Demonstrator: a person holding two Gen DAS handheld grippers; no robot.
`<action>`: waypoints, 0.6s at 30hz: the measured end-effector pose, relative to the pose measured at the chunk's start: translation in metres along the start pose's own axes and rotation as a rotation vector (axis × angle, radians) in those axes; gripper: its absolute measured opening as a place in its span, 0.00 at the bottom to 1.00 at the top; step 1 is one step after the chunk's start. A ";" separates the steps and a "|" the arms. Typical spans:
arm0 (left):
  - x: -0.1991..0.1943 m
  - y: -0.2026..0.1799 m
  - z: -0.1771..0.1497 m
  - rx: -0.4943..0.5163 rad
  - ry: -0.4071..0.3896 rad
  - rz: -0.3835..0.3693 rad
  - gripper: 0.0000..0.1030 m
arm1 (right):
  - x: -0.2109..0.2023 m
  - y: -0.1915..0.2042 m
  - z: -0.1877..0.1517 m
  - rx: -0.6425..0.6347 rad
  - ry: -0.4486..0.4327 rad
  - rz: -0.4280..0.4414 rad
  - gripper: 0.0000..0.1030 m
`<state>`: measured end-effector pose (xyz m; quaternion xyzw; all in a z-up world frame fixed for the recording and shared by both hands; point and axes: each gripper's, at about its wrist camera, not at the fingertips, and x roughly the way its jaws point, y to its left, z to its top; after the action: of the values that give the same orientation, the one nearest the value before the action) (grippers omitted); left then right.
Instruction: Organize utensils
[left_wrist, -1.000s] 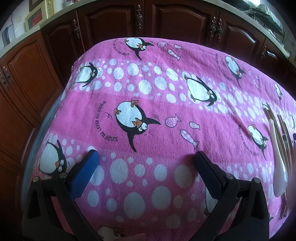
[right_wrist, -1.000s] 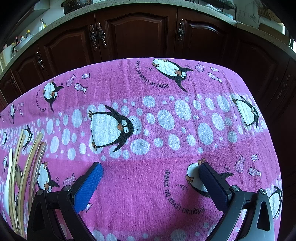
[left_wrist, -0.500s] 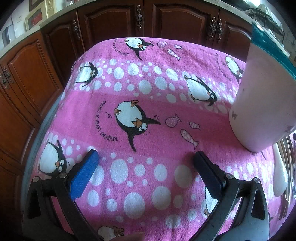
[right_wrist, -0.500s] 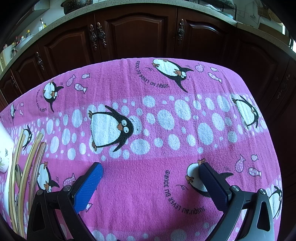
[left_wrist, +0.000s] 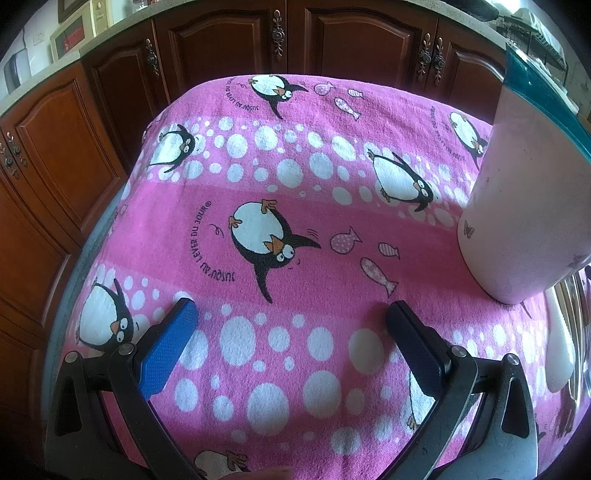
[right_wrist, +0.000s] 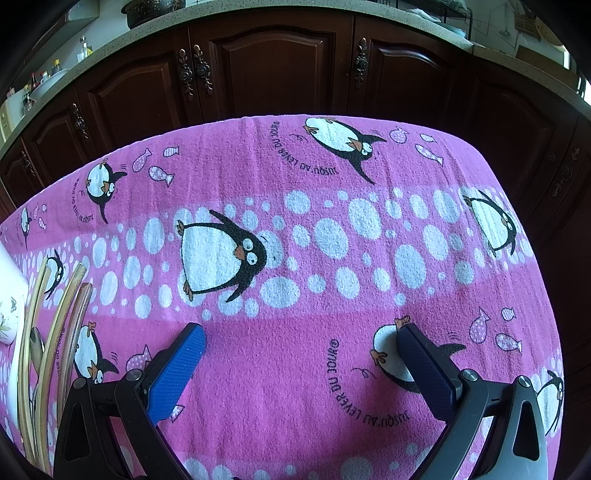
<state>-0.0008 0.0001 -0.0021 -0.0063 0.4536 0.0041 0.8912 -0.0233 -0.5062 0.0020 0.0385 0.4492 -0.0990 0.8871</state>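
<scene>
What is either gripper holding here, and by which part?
Nothing. The left gripper and right gripper are both open, with only the pink towel between their fingers.

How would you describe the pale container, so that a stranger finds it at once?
Look at the pink penguin towel over the table. At its right side in the left wrist view stands the container, next to the chopsticks. It is the only tall thing there: pale pink, with a teal rim and a small butterfly print.
</scene>
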 end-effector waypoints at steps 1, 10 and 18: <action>0.000 0.000 0.000 0.000 0.000 0.000 1.00 | 0.000 0.000 0.000 0.000 0.000 0.000 1.00; 0.000 -0.001 0.000 0.000 0.000 0.000 1.00 | 0.000 0.000 0.000 0.000 0.000 0.000 1.00; -0.001 -0.003 0.000 0.001 -0.001 0.000 1.00 | 0.000 0.000 0.000 0.000 0.000 0.000 1.00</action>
<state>-0.0017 -0.0025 -0.0015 -0.0059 0.4531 0.0038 0.8914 -0.0232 -0.5062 0.0021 0.0386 0.4490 -0.0989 0.8872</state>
